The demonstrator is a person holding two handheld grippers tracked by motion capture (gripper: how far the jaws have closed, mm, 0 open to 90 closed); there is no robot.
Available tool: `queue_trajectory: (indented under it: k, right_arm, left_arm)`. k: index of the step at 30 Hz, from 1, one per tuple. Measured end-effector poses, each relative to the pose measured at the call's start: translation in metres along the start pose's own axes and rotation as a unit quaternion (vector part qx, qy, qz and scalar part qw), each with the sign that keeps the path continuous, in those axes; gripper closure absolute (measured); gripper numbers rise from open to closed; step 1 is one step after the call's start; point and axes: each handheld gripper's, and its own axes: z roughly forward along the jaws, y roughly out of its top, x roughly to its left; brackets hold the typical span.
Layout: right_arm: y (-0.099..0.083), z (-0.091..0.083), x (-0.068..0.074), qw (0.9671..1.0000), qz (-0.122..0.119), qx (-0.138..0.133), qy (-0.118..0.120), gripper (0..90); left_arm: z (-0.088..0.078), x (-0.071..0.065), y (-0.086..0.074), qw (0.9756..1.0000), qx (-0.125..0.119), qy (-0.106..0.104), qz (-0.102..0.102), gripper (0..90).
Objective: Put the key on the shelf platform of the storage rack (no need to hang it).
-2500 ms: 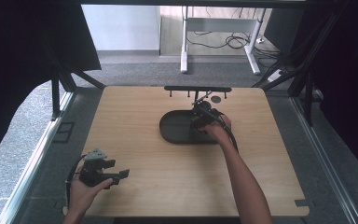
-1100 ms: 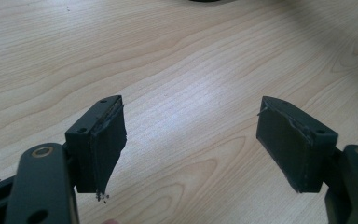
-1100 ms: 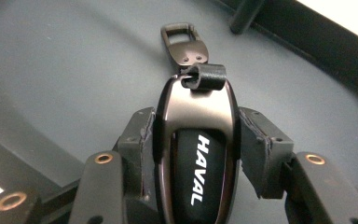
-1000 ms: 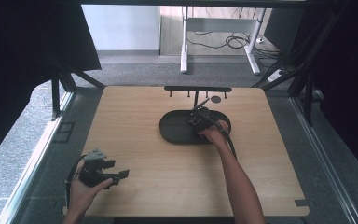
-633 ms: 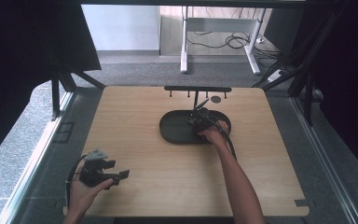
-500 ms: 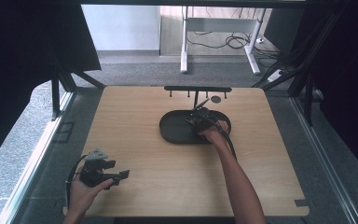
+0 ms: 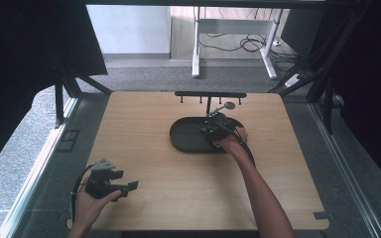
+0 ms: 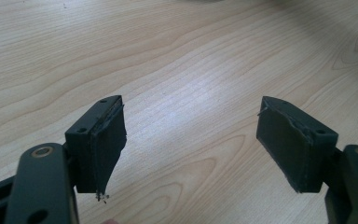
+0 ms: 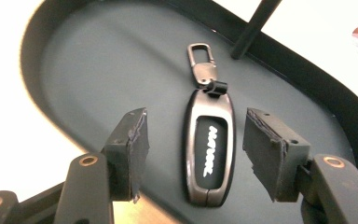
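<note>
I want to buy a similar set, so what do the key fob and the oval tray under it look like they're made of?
Key fob: apparently metal, a dark grey polished frame with bright glints along its edges, around a glossy black insert with white lettering. Its clip looks like the same metal.
Tray: matte dark grey, with no reflections and a smooth raised rim; it could be plastic, rubber or coated metal, the look leaves that open.

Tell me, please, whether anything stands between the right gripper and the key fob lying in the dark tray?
Nothing visible does. The key fob lies flat in the tray, directly between the right gripper's open jaws, whose pads stand clear of it. The tray's upright post stands beyond the fob's clip.
</note>
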Motion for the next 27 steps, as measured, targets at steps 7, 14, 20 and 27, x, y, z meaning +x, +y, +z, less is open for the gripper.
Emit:
queue_trajectory:
  k: [7, 14, 20, 27]
  right_arm:
    - [-0.015, -0.028, 0.006, 0.9991, -0.011, -0.034, 0.023, 41.3]
    - [-0.041, -0.051, 0.01, 0.9972, -0.014, -0.056, 0.047, 41.3]
    - [-0.067, -0.06, 0.014, 0.996, -0.017, -0.063, 0.06, 41.1]
    - [-0.093, -0.066, 0.015, 0.9945, -0.012, -0.075, 0.073, 41.3]
  left_arm:
    - [0.0, -0.002, 0.0, 1.0, 0.0, 0.001, 0.0, 24.2]
    - [0.002, -0.003, 0.001, 1.0, 0.001, 0.002, 0.003, 24.2]
    - [0.002, -0.004, 0.001, 1.0, 0.003, 0.001, 0.006, 24.2]
    - [0.003, -0.005, 0.001, 1.0, 0.004, 0.002, 0.007, 24.2]
